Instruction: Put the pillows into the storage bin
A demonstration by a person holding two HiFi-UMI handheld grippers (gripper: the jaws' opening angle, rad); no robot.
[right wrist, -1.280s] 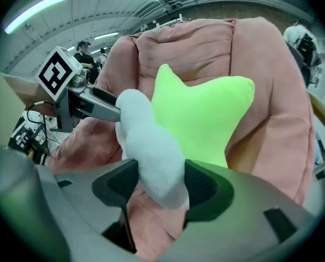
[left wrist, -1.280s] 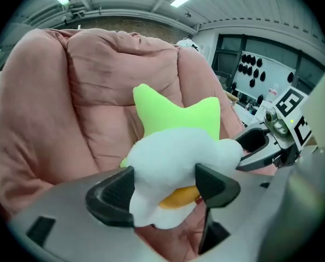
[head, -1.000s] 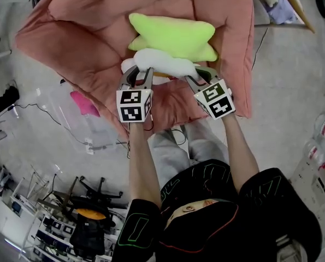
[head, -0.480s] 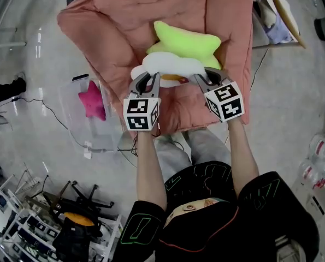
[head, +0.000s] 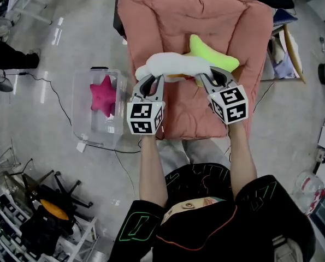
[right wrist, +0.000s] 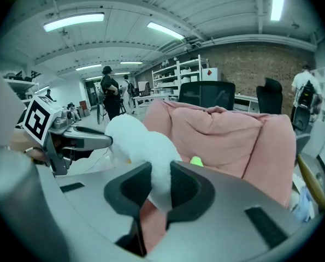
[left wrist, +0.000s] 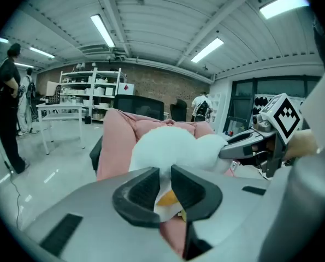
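Note:
A white cloud-shaped pillow (head: pixel 173 64) hangs between both grippers, above the pink padded armchair (head: pixel 178 15). My left gripper (head: pixel 151 82) is shut on its left end, and my right gripper (head: pixel 210 78) is shut on its right end. In the left gripper view the white pillow (left wrist: pixel 173 146) is pinched between the jaws of the left gripper (left wrist: pixel 165 183), with an orange patch showing underneath. In the right gripper view the right gripper (right wrist: pixel 161 187) squeezes the white pillow (right wrist: pixel 143 141). A lime-green star pillow (head: pixel 214 56) lies on the chair behind it. The clear storage bin (head: pixel 80 130) stands on the floor at left and holds a magenta star pillow (head: pixel 104 94).
The person's legs are under the chair's front edge. A cable (head: pixel 53 94) runs over the floor by the bin. A rack with tools (head: pixel 47 217) is at the lower left. More clutter sits right of the chair (head: pixel 285 53). People stand by shelves in the background (left wrist: pixel 9 108).
Both grippers have closed tighter on the white pillow's ends and raised it clear of the green star pillow. The bin with the magenta star has come fully into the head view.

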